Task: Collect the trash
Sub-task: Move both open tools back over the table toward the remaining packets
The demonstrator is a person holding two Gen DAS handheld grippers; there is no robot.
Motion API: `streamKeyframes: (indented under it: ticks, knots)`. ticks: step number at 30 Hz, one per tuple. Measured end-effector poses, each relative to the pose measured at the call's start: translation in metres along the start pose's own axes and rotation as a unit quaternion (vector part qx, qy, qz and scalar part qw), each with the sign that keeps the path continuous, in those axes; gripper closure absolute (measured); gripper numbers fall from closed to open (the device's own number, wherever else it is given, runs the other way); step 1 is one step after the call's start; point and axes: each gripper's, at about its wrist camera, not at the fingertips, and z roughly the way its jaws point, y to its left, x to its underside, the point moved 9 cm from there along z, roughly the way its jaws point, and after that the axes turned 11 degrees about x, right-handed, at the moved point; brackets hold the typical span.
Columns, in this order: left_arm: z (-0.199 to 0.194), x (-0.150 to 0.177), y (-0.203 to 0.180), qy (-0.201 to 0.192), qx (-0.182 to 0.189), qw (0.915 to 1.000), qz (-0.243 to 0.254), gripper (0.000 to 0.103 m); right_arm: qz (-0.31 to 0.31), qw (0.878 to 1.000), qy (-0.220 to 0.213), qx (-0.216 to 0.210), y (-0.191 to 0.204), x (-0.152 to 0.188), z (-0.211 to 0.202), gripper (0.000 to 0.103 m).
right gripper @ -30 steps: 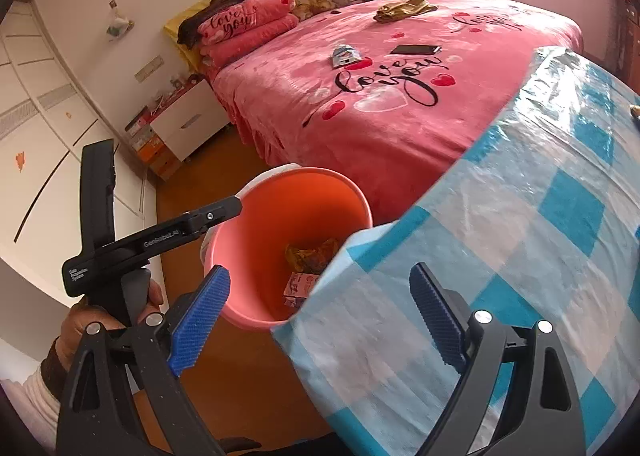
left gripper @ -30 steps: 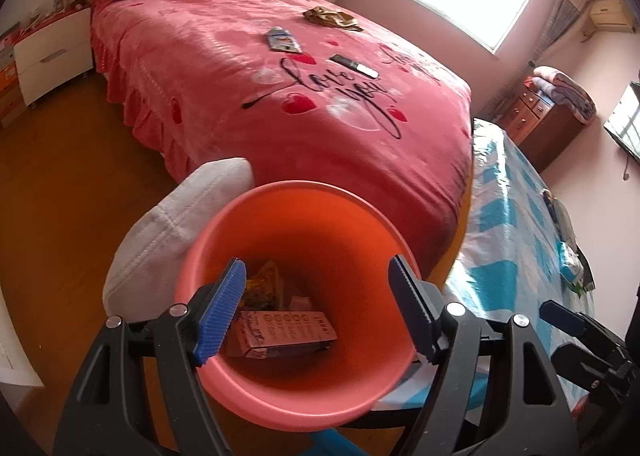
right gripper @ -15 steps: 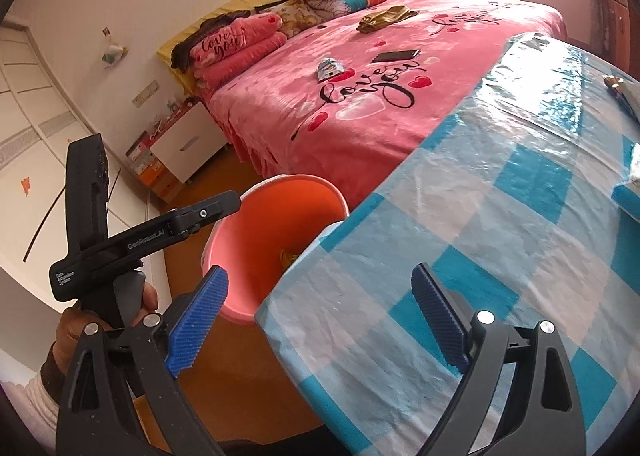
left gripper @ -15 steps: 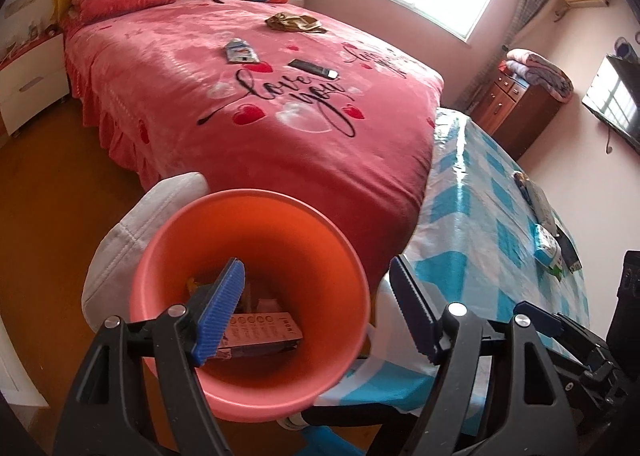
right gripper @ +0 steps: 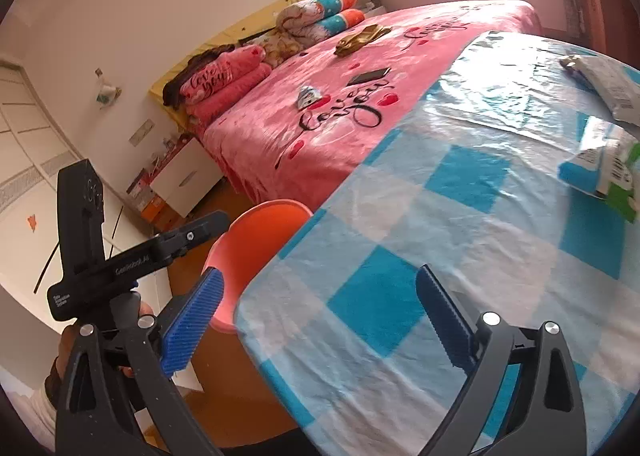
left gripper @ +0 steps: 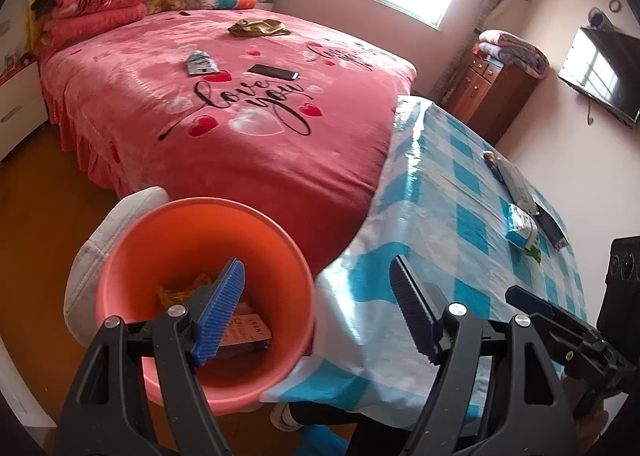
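Item: orange bin (left gripper: pixel 208 240) on floor beside table (left gripper: pixel 460 223); box, wrapper inside. Left gripper (left gripper: pixel 316 304), right gripper (right gripper: pixel 316 320): jaws spread, empty. Step, likely: between pickups. Next: reach blue-green packet (right gripper: pixel 612 171) (far table side), clamp, carry to bin.

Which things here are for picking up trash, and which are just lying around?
For the job:
orange bin, trash already inside
blue-green packet on the checked table
white packet farther back
crumpled wrapper on the bed
left gripper, right gripper, both open and empty

Just lying about:
phone
gold cloth
pillows
TV
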Motion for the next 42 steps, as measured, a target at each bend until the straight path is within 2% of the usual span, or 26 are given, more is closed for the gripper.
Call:
streamKeyframes:
  ticks: [9, 14, 18, 24, 31, 37, 42]
  knots:
    - [0.008, 0.004, -0.033, 0.004, 0.003, 0.9991, 0.041, 0.027, 0.038, 0.999, -0.031, 0.000, -0.040, 0.001, -0.021, 0.005]
    - [0.012, 0.003, -0.051, 0.004, 0.002, 0.9981, 0.061, 0.027, 0.076, 0.996, -0.042, -0.033, -0.063, -0.001, -0.033, 0.005]
    - [0.015, 0.002, -0.064, 0.003, 0.007, 0.9976, 0.069, 0.027, 0.096, 0.994, -0.051, -0.035, -0.081, -0.004, -0.041, 0.005]
    - [0.022, 0.003, -0.082, 0.011, 0.014, 0.9969, 0.076, 0.027, 0.141, 0.987, -0.062, -0.040, -0.115, -0.006, -0.052, 0.005]
    - [0.034, 0.006, -0.112, 0.024, 0.032, 0.9946, 0.096, 0.027, 0.183, 0.978, -0.098, -0.029, -0.152, -0.014, -0.077, 0.005]
    - [0.047, 0.012, -0.145, 0.042, 0.035, 0.9886, 0.141, 0.027, 0.199, 0.973, -0.113, -0.002, -0.184, -0.015, -0.092, 0.005]
    - [0.060, 0.019, -0.178, 0.061, 0.036, 0.9799, 0.186, 0.027, 0.206, 0.970, -0.128, 0.012, -0.206, -0.016, -0.103, 0.005]
